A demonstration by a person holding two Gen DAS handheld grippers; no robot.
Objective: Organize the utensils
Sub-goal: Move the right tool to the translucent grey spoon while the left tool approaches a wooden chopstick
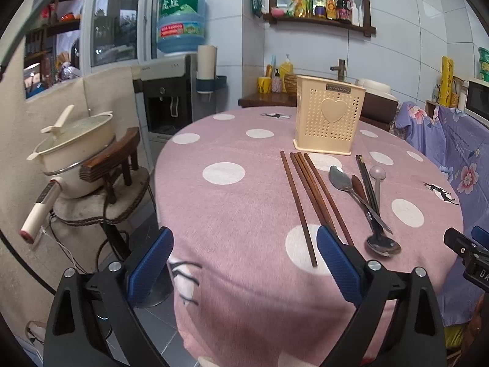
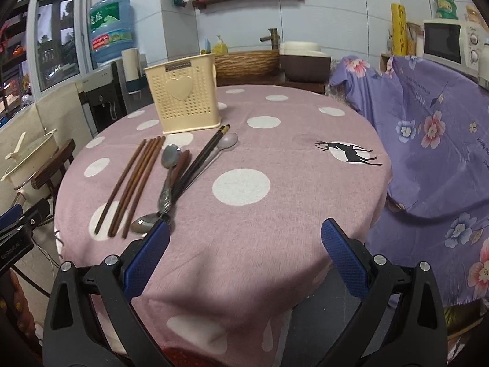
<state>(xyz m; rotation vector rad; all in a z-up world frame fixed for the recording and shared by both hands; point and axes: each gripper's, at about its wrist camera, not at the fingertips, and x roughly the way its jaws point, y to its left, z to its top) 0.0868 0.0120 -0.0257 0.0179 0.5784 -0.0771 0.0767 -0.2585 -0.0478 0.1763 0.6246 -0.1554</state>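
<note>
Chopsticks (image 1: 308, 195) and spoons (image 1: 354, 189) before upright cream utensil holder (image 1: 329, 115).

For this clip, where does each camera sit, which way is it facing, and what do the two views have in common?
Left wrist: sits on the left gripper, looking forward and down over the table's near left edge; its own open blue fingers show, plus part of the right gripper at far right.
Right wrist: sits on the right gripper, facing the table's middle; its open fingers show, the left gripper at far left.
Shared: cream utensil holder, brown chopsticks, spoons, dotted pink tablecloth.
</note>
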